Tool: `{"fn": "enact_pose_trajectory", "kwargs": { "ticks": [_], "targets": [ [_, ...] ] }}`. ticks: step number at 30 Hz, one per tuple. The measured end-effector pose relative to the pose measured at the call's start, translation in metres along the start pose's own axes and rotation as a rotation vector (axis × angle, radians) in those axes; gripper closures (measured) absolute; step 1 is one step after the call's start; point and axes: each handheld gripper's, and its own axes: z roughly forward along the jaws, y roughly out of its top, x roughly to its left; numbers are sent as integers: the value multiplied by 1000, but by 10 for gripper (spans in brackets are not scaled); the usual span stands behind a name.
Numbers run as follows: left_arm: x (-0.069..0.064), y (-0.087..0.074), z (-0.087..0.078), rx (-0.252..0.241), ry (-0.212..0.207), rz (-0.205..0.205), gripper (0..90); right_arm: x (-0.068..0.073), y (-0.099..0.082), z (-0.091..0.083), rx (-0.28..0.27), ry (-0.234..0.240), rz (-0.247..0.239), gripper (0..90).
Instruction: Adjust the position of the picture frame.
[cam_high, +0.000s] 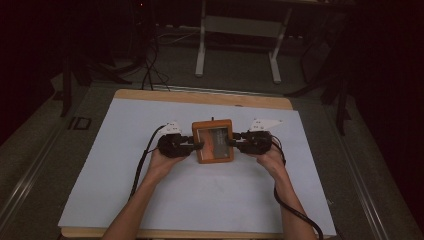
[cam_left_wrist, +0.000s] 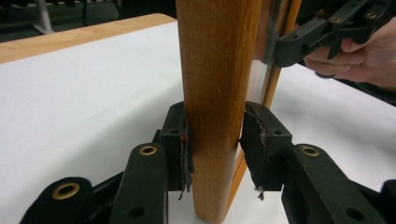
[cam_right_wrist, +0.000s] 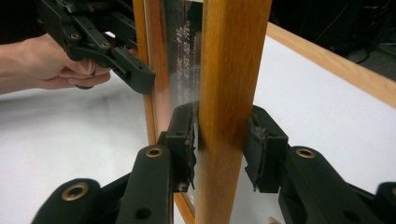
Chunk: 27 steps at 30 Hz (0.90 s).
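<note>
A small wooden-framed box with a clear pane lies flat at the middle of the white sheet. My left gripper comes in from the left and is shut on the box's left side wall, one pad on each face of the wood. My right gripper comes in from the right and is shut on the opposite wall in the same way. Across the box, the left gripper view shows the right gripper in its hand. The right gripper view likewise shows the left gripper.
The white sheet covers a wooden table whose bare edge shows at the far side. Beyond it on the dark floor stand a white frame's legs and cables. Each gripper's cable trails back toward the near edge.
</note>
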Motion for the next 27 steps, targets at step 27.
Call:
{"fn": "enact_pose_trajectory", "kwargs": {
  "ticks": [27],
  "targets": [
    [3, 6, -16, 43, -88, -182, 645, 18, -14, 1, -27, 48, 330, 665]
  ]
}}
